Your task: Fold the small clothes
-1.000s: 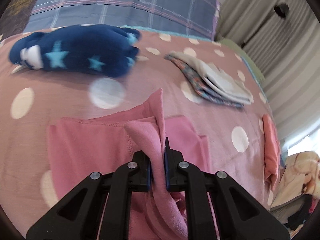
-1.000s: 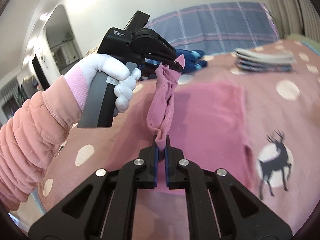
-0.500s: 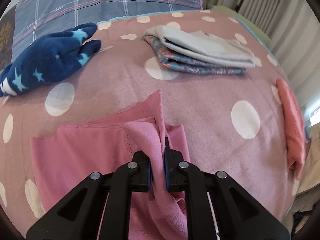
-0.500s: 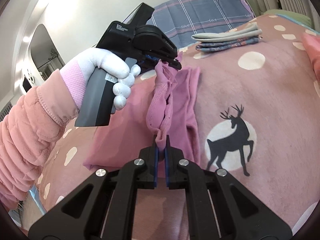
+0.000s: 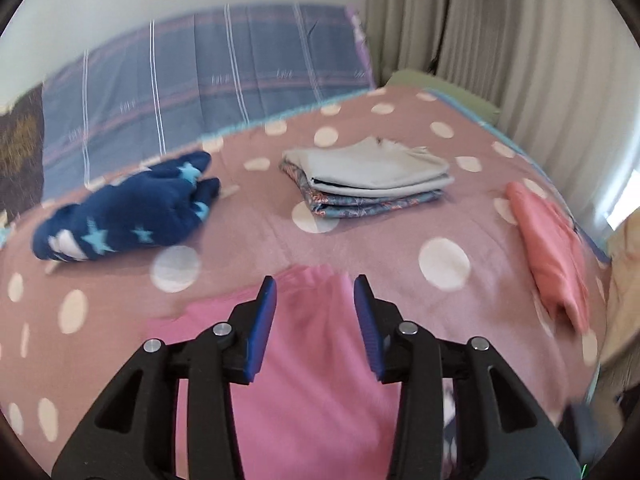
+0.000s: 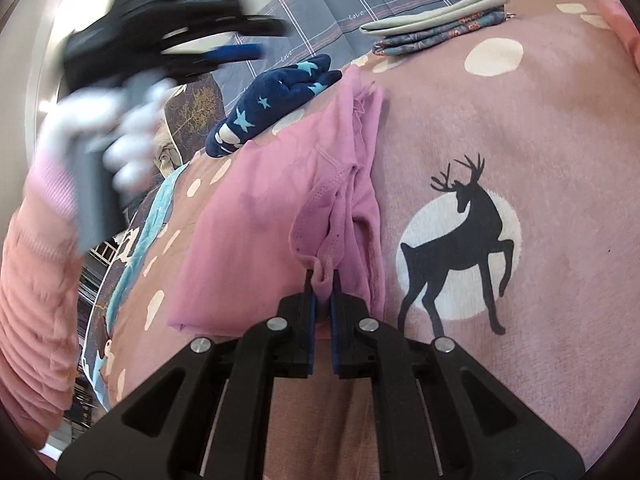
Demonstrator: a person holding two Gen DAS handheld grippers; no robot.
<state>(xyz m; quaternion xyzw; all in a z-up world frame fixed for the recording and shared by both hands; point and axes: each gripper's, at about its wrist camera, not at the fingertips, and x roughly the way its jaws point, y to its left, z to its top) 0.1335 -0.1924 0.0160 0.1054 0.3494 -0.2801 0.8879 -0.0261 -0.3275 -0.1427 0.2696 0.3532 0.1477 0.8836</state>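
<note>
While the left gripper [image 5: 315,308] stands with its blue pads spread wide and nothing between them, the pink garment [image 5: 316,368] lies flat on the dotted bedspread [image 5: 360,236] just under and past its fingertips, filling the lower middle of the left wrist view. Over in the right wrist view, the right gripper [image 6: 323,280] is pinched tight on a bunched edge of that same garment [image 6: 256,216] at lower center, the cloth spreading up and left from its tips. Blurred in the upper left of that view is the left gripper [image 6: 224,44], apart from the cloth. A navy star-print piece [image 5: 128,212] lies mid-left, a folded stack [image 5: 368,178] upper center, and a salmon cloth [image 5: 552,252] far right.
</note>
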